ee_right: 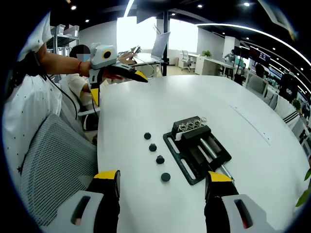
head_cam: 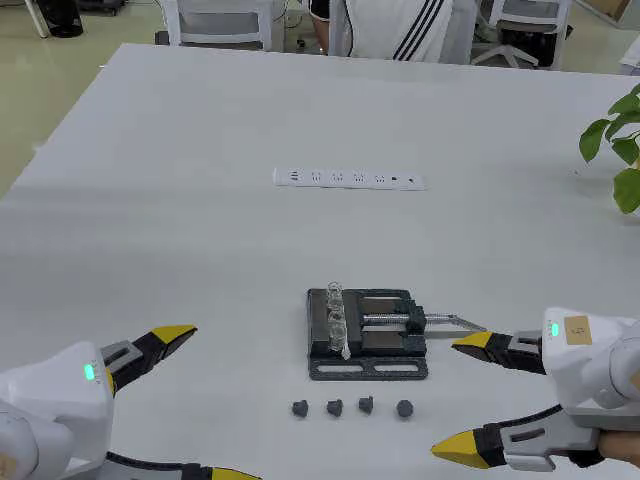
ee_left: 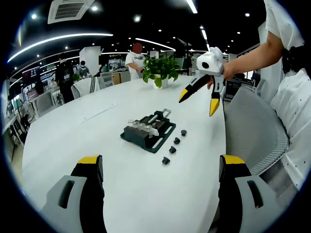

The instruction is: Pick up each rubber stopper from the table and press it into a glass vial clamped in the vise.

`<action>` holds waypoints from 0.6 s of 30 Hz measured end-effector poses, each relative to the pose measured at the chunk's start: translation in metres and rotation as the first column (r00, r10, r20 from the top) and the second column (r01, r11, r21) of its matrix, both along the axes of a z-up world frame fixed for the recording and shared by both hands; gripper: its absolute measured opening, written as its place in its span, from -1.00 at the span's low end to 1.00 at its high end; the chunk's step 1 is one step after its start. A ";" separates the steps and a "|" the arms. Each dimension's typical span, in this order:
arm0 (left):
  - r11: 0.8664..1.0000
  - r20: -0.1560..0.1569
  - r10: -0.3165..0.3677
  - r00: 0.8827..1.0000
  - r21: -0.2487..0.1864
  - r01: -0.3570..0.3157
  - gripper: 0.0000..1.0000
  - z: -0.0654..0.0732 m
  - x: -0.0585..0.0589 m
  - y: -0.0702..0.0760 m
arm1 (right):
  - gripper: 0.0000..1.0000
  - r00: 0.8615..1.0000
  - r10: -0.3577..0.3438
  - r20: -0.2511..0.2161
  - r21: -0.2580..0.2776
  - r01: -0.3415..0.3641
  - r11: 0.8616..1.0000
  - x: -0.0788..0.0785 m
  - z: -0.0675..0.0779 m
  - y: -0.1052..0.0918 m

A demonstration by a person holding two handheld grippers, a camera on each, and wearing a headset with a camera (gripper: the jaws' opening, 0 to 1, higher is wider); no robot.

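I am watching the person at the bench holding both grippers out over the near side of the white table (head_cam: 200,150), one on each side of the work. The left gripper (head_cam: 198,404) is standing with its yellow-tipped jaws spread wide and nothing between them. The right gripper (head_cam: 460,396) is gaping just as wide and is gripping nothing either. In the left gripper view, the right gripper is hanging in the air above the table, clear of everything on it.

Between the two, the vise (head_cam: 385,340) is sitting flat on the table, its screw and handle pointing toward the right gripper. A short row of clear glass vials (head_cam: 337,320) is standing upright in its jaws, at the end nearer the left gripper. I cannot tell from here whether any vial is plugged.

Four dark stoppers (head_cam: 366,404) are lying in a line on the table, just on the person's side of the vise. They are lying apart from it and from one another, and neither gripper is touching them.

Farther across the table a white power strip (head_cam: 348,179) is lying flat, well apart from the vise. A leafy plant (head_cam: 622,150) is showing at the right edge. Someone in a striped top (head_cam: 390,25) is sitting at the far side.
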State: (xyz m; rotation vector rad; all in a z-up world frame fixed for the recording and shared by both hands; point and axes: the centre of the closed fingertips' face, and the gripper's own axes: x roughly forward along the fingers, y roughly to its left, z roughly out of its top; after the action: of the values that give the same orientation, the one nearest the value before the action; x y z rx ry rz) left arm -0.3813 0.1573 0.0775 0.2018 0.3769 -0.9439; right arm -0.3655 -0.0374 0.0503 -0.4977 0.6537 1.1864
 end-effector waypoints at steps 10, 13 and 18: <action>1.000 0.002 0.004 1.000 -0.006 -0.004 0.98 -0.001 0.000 -0.002 | 0.37 1.000 0.019 -0.005 -0.014 -0.019 1.000 0.001 -0.002 0.003; 1.000 0.005 0.004 1.000 -0.007 -0.004 0.98 0.000 0.001 -0.001 | 0.37 1.000 0.026 -0.003 -0.018 -0.027 0.999 0.002 -0.002 0.004; 1.000 0.007 0.008 1.000 -0.008 -0.008 0.98 0.000 0.002 0.000 | 0.37 0.999 0.041 -0.002 -0.026 -0.041 0.999 0.003 -0.004 0.005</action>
State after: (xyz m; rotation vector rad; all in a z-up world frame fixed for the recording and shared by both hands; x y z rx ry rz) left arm -0.3796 0.1570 0.0778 0.1956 0.3674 -0.9363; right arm -0.3625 -0.0324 0.0466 -0.5342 0.6639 1.2185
